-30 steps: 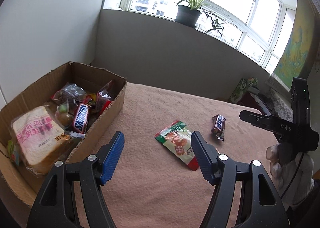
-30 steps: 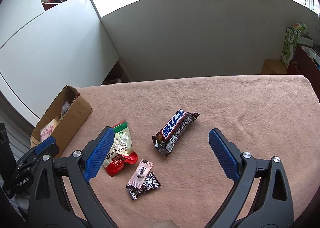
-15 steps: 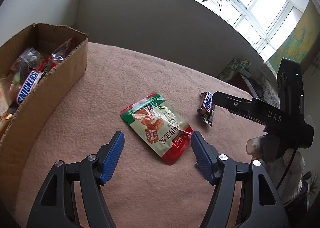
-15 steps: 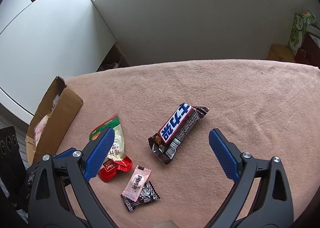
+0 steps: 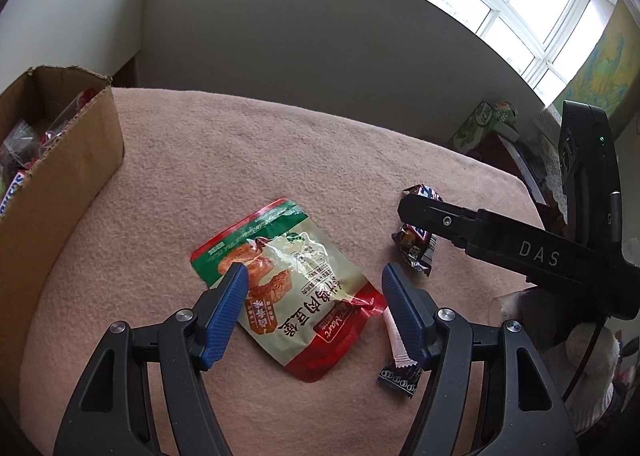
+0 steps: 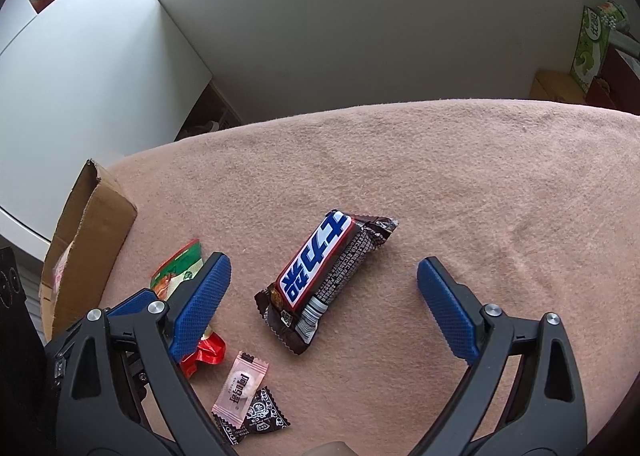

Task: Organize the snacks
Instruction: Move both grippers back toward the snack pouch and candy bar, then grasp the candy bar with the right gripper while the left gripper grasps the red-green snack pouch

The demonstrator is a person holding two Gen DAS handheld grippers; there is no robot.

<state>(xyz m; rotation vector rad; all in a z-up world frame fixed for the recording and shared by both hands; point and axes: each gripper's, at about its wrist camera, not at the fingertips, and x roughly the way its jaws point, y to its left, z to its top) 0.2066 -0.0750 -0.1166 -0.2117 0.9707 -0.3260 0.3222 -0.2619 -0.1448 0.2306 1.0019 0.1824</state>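
Pink blanket (image 6: 460, 184): our left gripper (image 5: 314, 298) gapes empty over the snack pouch (image 5: 296, 296), right gripper (image 6: 324, 292) over the Snickers bar (image 6: 320, 280).

right gripper (image 5: 416, 216): "DAS" | red-green pouch (image 5: 296, 288): "Mart"

Pouch (image 5: 298, 288): green top edge, cream middle with an orange-brown food print, red bottom, dark lettering.
Bar (image 6: 324, 284): dark brown wrapper, blue letters on a white panel with a red border, a barcode near one end.
Pink sweet (image 6: 240, 388): pale pink wrapper, dark print.
Black sweet (image 6: 264, 416): black wrapper, white pattern.
Cloth (image 6: 460, 196): plain salmon pink, fuzzy.
Box (image 5: 60, 184): plain brown cardboard.
Fingers (image 5: 224, 312): blue, fine cross-hatch texture, on black arms.
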